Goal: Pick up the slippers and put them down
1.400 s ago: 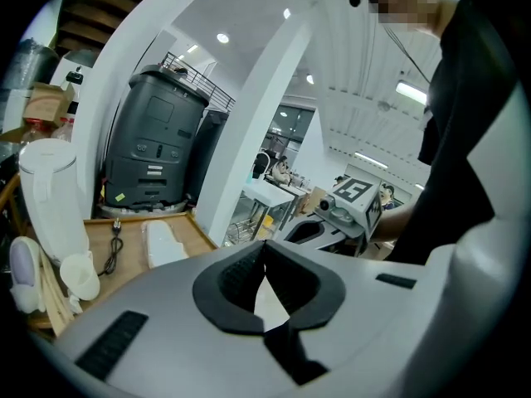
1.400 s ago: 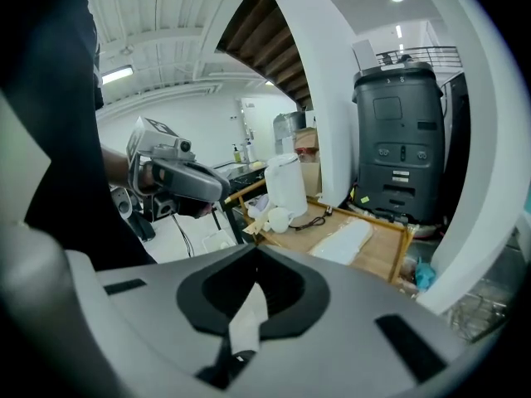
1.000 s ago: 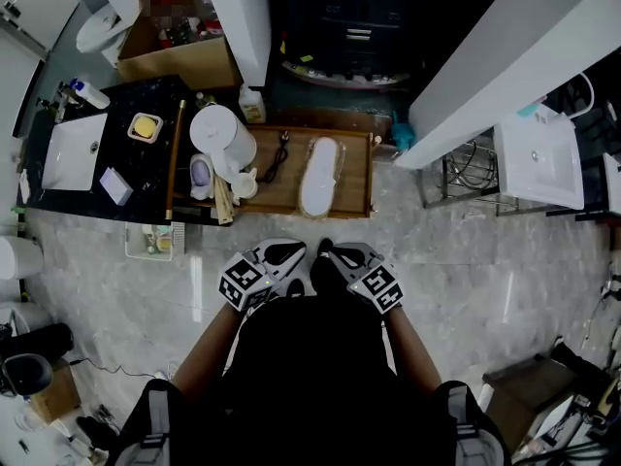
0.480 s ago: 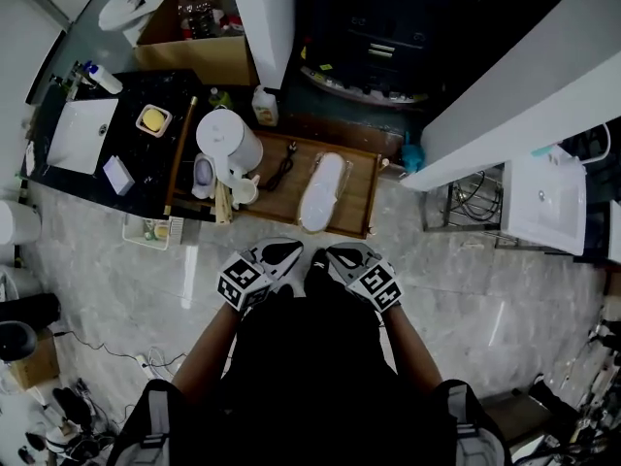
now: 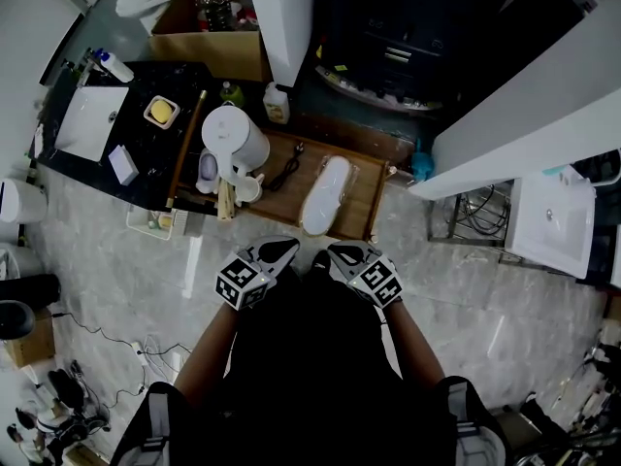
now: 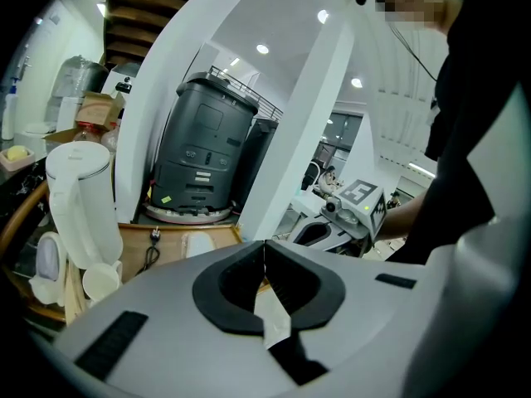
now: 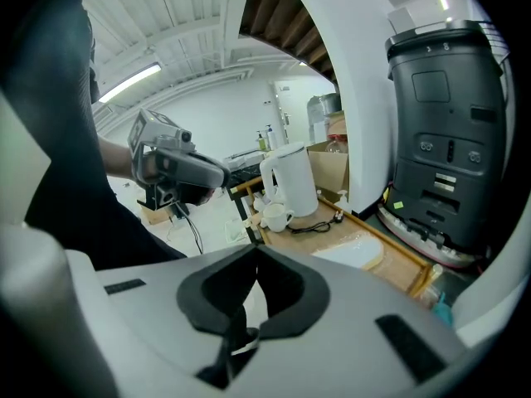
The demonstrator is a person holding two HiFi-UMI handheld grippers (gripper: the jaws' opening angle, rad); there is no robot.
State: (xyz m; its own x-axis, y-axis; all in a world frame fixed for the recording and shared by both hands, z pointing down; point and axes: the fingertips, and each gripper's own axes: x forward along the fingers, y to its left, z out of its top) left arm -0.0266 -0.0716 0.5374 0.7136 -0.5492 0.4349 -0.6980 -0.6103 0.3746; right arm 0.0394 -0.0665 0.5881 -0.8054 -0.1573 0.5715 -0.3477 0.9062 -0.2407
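jaws of your left gripper (image 5: pixel 289 249) and right gripper (image 5: pixel 333 252) sit pressed together, empty; the white flat slipper (image 5: pixel 325 194), maybe a stacked pair, lies on the brown wooden tray (image 5: pixel 361 184) ahead.

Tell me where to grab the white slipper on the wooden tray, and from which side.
Take the slipper by its near end, coming from the front edge of the tray. It lies flat, lengthwise toward that edge, so the thin near end probably pinches easiest, top and bottom. The kettle and cable crowd its left side in the head view. Which end is the toe can't be told.
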